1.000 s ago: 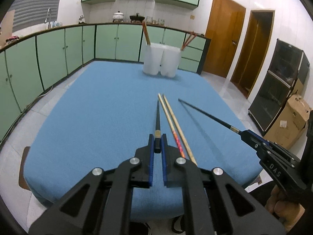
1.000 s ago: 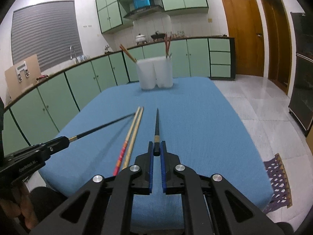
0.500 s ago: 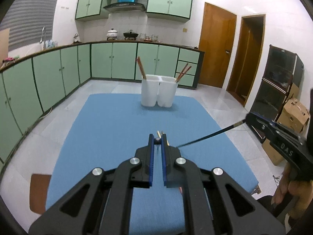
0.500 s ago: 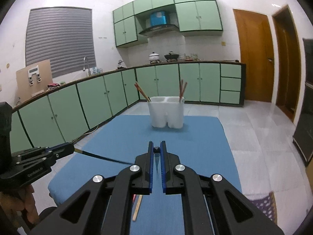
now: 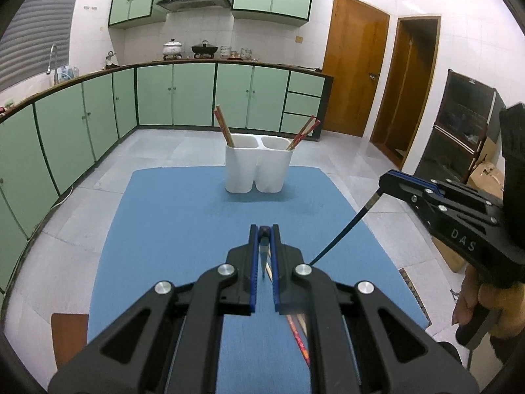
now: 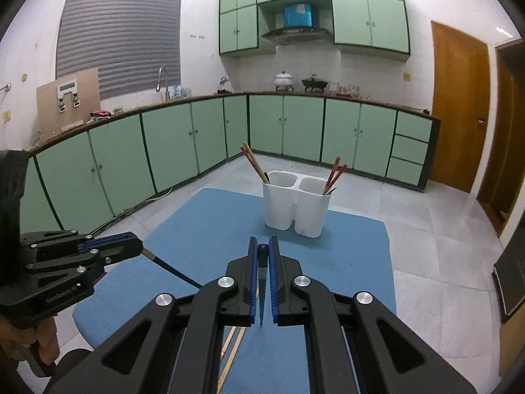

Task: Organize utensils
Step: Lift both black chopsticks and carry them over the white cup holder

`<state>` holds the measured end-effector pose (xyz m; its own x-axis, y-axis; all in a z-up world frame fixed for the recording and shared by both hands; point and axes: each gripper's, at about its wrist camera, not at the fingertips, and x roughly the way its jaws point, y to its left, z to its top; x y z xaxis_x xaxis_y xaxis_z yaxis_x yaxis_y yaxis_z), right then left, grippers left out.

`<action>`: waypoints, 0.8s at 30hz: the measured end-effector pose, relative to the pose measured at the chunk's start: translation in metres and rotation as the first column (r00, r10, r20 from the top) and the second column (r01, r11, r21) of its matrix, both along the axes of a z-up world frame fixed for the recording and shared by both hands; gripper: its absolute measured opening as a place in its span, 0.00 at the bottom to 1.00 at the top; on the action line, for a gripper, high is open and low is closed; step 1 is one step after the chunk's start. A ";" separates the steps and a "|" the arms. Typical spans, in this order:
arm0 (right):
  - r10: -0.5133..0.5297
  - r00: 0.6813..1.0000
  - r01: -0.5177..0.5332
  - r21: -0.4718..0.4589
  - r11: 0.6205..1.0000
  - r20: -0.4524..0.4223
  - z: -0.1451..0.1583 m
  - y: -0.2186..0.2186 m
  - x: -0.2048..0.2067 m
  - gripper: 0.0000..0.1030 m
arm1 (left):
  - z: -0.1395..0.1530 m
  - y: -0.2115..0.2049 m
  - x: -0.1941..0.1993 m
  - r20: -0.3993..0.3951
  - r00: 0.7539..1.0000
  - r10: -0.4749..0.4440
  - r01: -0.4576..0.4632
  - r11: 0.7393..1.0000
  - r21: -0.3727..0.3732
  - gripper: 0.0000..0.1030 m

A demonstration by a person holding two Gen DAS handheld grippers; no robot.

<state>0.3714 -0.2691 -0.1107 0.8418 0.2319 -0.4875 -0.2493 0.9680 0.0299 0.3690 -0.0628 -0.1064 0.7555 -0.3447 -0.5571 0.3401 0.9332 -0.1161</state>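
Observation:
A white two-compartment holder (image 5: 258, 168) (image 6: 296, 203) stands at the far end of the blue table (image 5: 164, 223), with chopsticks in each compartment. My left gripper (image 5: 264, 233) is shut on a black chopstick (image 5: 263, 256) that hangs tip down. My right gripper (image 6: 262, 251) is shut on another black chopstick (image 6: 262, 292), also tip down; it shows in the left wrist view (image 5: 341, 233). Both are lifted above the table. A red chopstick (image 5: 299, 341) and a wooden one (image 6: 231, 354) lie on the table under the grippers.
Green cabinets (image 6: 170, 144) run along the far wall and left side. Wooden doors (image 5: 357, 75) are at the right. A dark cabinet (image 5: 459, 131) and a cardboard box (image 5: 485, 174) stand at the far right. Tiled floor surrounds the table.
Both grippers have lifted their black chopsticks off the table and tilted them tip down. The view has risen, so the holder now appears farther and lower.

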 end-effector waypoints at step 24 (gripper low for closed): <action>0.056 0.997 -0.056 0.008 0.998 -0.044 0.027 -0.017 0.047 0.06 | 0.032 -0.010 0.041 0.030 0.998 -0.061 0.060 0.998 0.021 0.06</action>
<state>0.4188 -0.2856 -0.0832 0.8050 0.2816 -0.5223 -0.3015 0.9522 0.0486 0.4095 -0.0731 -0.0744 0.7503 -0.3796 -0.5413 0.3993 0.9127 -0.0866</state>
